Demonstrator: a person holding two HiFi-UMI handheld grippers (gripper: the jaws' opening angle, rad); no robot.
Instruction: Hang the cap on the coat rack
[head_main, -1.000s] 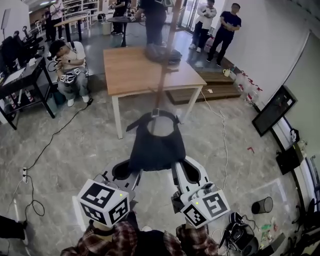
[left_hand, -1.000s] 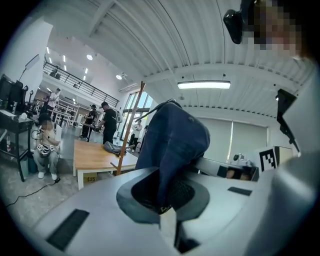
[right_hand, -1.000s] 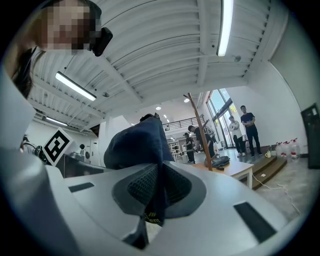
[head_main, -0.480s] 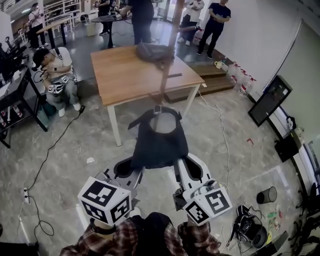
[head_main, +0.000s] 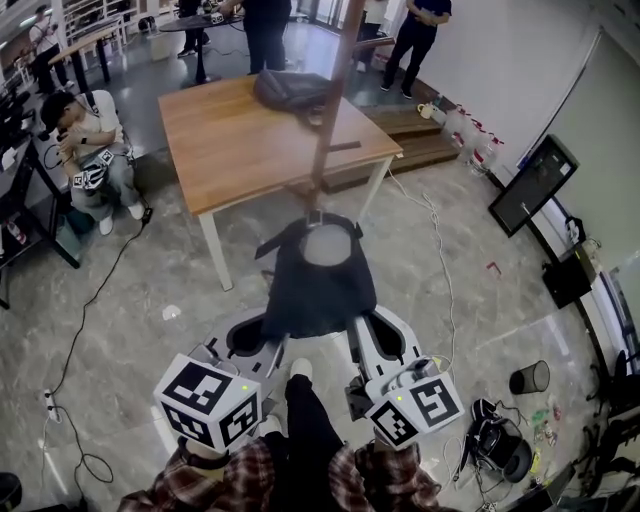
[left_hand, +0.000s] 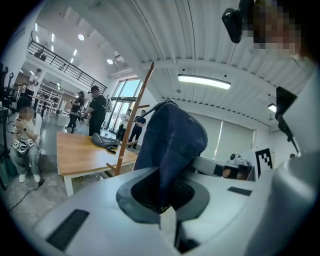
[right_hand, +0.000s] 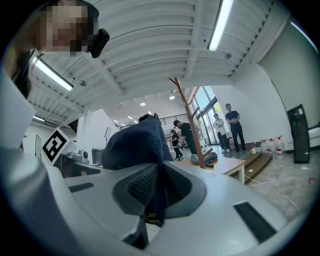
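Note:
A dark navy cap (head_main: 315, 285) hangs between my two grippers, held up in front of me. My left gripper (head_main: 268, 338) is shut on the cap's left edge, its jaws pinching the fabric (left_hand: 170, 150). On the other side my right gripper (head_main: 358, 335) is shut on the right edge of the cap (right_hand: 140, 145). The wooden coat rack (head_main: 332, 100) rises just beyond the cap's top opening; its pole (left_hand: 134, 117) leans across the left gripper view, and its forked top (right_hand: 184, 107) shows in the right gripper view.
A wooden table (head_main: 230, 145) with a grey bag (head_main: 290, 90) stands behind the rack. One person sits at left (head_main: 85, 140), others stand at the back. A monitor (head_main: 533, 185), a cable on the floor (head_main: 440, 250) and a small bin (head_main: 528, 379) lie to the right.
The view has shifted toward the table and rack, and the cap's opening now sits closer under the rack's pole. Both grippers keep their hold on the cap.

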